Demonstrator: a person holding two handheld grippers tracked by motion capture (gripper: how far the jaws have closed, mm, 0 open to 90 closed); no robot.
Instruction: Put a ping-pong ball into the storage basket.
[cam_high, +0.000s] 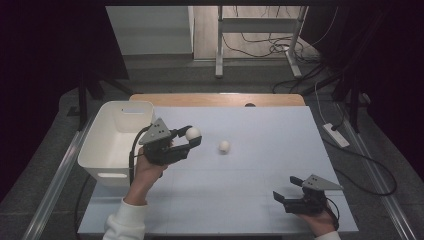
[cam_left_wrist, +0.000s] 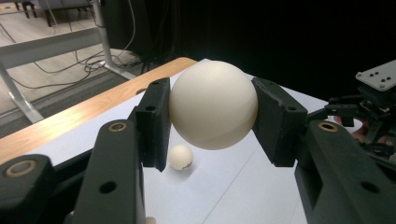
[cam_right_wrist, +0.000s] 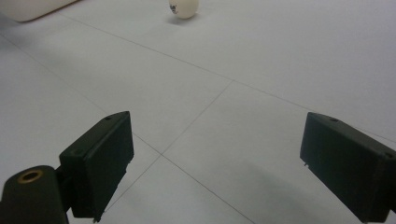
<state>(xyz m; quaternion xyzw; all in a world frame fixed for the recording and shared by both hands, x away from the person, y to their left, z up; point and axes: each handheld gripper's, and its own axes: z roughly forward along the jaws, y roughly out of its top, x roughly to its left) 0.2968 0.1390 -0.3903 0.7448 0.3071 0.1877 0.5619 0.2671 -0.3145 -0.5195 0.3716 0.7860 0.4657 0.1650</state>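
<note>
Ball (cam_high: 192, 133) pinched in our left tool (cam_high: 186, 138), beside the bin (cam_high: 120, 120).
Our thin grip could slip, dropping it on the bench (cam_high: 260, 165); right tool (cam_high: 285, 190) gapes empty.

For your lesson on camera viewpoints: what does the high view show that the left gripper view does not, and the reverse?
High view alone: the white bin beside the left gripper and the person's sleeve.

Left gripper view alone: both pads pressed against the held ball, and a dark mark on the loose ball.

Shared: both balls, the right gripper, the table, floor cables.
</note>
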